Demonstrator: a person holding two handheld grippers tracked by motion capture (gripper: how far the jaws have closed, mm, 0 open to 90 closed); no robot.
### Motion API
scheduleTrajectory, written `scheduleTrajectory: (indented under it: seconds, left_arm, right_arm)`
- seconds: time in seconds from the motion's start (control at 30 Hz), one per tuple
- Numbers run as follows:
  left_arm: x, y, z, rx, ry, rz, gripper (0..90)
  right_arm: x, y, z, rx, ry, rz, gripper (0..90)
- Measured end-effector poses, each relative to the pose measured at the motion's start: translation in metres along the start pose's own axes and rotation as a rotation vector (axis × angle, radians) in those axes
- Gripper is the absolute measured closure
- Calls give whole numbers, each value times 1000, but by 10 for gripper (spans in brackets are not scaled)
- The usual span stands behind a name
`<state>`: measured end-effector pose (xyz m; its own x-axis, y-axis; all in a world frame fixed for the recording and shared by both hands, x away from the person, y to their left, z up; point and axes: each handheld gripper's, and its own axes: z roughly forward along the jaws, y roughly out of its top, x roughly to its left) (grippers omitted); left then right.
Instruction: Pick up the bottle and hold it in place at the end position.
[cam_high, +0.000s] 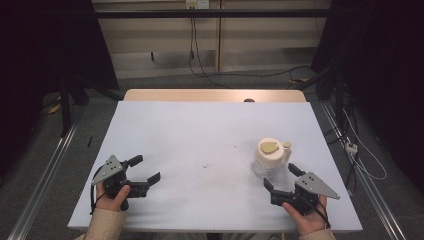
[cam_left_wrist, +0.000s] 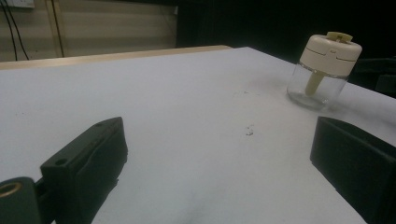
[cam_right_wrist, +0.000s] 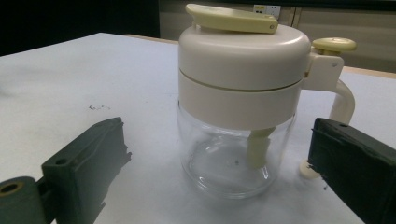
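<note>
White covers the one worktop (cam_high: 200, 140) we work at, with a strip of bare wood along its far edge. On it we count one jar (cam_high: 270, 157), two hand-held grippers, and one small dark smudge (cam_high: 206, 165) near the middle.

The left hand-held gripper (cam_high: 142, 170) rests at the near left corner, its jaws spread wide with nothing but bare worktop between them. The right hand-held gripper (cam_high: 282, 177) sits at the near right, jaws also wide apart and holding nothing.

The jar stands upright on the right half of the worktop, just beyond the right hand-held gripper's jaw tips and well apart from the left one. Its body is clear glass (cam_right_wrist: 229, 158), topped by a cream lid (cam_right_wrist: 243, 60) with a flap (cam_right_wrist: 231, 17) and a cream handle (cam_right_wrist: 343, 100). From the right gripper view, it stands in line with the gap between the jaws, touching neither.
</note>
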<state>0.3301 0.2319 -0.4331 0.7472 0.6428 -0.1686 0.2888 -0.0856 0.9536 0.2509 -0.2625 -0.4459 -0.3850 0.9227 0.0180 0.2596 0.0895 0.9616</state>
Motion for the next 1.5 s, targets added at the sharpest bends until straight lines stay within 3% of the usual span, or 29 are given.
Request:
scheduleTrajectory:
  seconds: [0.77, 1.03, 1.5]
  left_arm:
    - [-1, 0, 7, 7, -4, 9, 35]
    - [-3, 0, 10, 10, -10, 12, 36]
    - [-2, 0, 10, 18, -11, 14, 36]
  right_arm:
    - [-10, 3, 13, 19, -65, 32, 39]
    - [-4, 6, 26, 32, -69, 36, 36]
    - [-4, 9, 41, 44, -125, 55, 35]
